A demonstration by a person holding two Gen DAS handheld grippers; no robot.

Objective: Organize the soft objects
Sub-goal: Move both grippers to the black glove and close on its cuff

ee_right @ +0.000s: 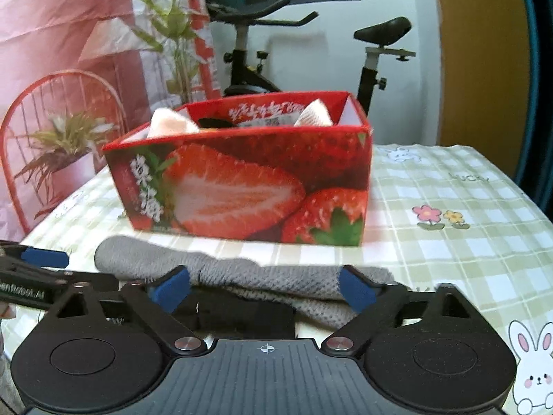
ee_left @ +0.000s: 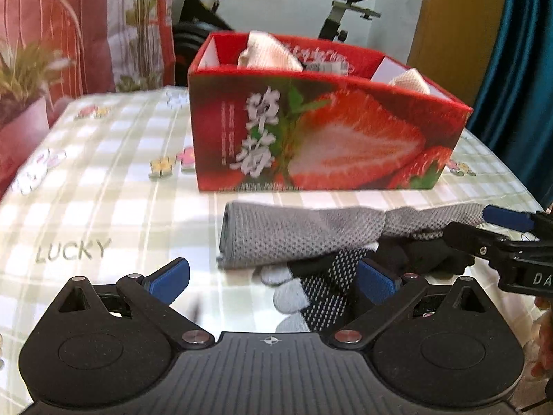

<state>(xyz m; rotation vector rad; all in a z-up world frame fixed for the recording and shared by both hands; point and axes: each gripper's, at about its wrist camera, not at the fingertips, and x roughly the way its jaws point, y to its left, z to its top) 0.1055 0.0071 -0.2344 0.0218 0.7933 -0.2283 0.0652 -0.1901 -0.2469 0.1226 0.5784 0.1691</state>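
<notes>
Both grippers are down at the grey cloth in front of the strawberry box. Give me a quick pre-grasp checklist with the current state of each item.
1. Left gripper jaws open, nothing clamped: ok.
2. Right gripper jaws open, pads not pressing on fabric: ok.
3. Grey mesh cloth lies on the table in front of both grippers: ok.
4. Cloth free of other items: not ok; it overlaps a black dotted glove with grey fingertips.
5. Strawberry box open-topped, directly behind the cloth: ok.
6. Room left in the box: cannot tell; pale cloths already sit inside.
</notes>
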